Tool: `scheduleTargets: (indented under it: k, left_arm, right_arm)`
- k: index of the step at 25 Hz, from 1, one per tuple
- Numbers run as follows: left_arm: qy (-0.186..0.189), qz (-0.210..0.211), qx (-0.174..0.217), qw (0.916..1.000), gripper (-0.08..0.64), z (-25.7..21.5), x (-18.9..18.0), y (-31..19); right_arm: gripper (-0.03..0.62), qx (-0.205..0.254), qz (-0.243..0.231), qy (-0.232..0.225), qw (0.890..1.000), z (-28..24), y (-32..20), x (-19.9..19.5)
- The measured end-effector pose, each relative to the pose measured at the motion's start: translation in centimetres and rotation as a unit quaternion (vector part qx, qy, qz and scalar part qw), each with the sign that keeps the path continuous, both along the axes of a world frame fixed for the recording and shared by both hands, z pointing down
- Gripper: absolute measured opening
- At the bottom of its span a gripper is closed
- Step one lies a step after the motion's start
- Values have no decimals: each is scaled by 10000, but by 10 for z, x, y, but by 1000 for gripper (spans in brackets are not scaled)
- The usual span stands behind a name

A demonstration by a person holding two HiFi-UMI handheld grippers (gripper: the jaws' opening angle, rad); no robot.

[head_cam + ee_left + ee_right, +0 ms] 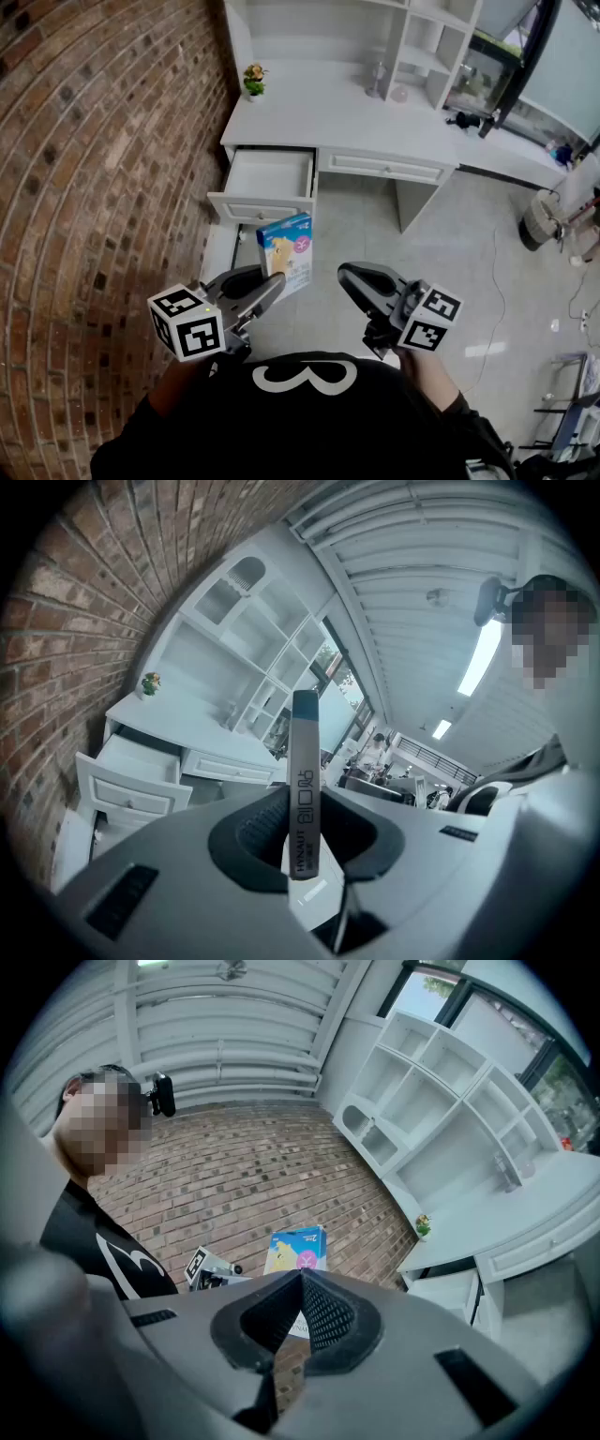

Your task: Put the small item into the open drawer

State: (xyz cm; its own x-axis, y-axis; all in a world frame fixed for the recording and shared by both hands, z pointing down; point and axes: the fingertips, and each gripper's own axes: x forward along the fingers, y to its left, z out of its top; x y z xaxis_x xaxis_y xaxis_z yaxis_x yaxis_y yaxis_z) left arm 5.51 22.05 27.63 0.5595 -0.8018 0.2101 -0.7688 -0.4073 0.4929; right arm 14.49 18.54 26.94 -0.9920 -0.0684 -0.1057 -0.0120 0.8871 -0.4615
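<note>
1. Head view: the box (286,249) is pinched at its near end by the left gripper (267,284), in the air, well short of the open drawer (270,176).
2. Grasp done. The carry and the drop look still to come.
3. The box's long axis runs out along the jaws, free end toward the drawer.
4. Right gripper (356,278): jaws pressed together, empty.

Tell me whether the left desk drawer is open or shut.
Open. The drawer stands pulled out from under the desk, its white inside showing in the head view; the right drawer sits flush.
</note>
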Motion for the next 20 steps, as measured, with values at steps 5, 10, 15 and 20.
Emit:
scheduleTargets:
  k: [5, 10, 15, 20]
  left_arm:
    - [-24, -48, 56, 10000, 87, 4, 9, -5]
    - [-30, -40, 197, 9998, 87, 3, 31, -6]
    - [-70, 2, 215, 9997, 87, 6, 46, -8]
    - [-150, 78, 185, 9997, 87, 8, 54, -15]
  right_arm:
    - [9, 112, 20, 3, 9999, 1, -6, 9]
    - [11, 170, 96, 7, 9998, -1, -10, 30]
    - [11, 116, 223, -31, 9997, 3, -15, 46]
    - [11, -48, 296, -146, 9994, 5, -22, 56]
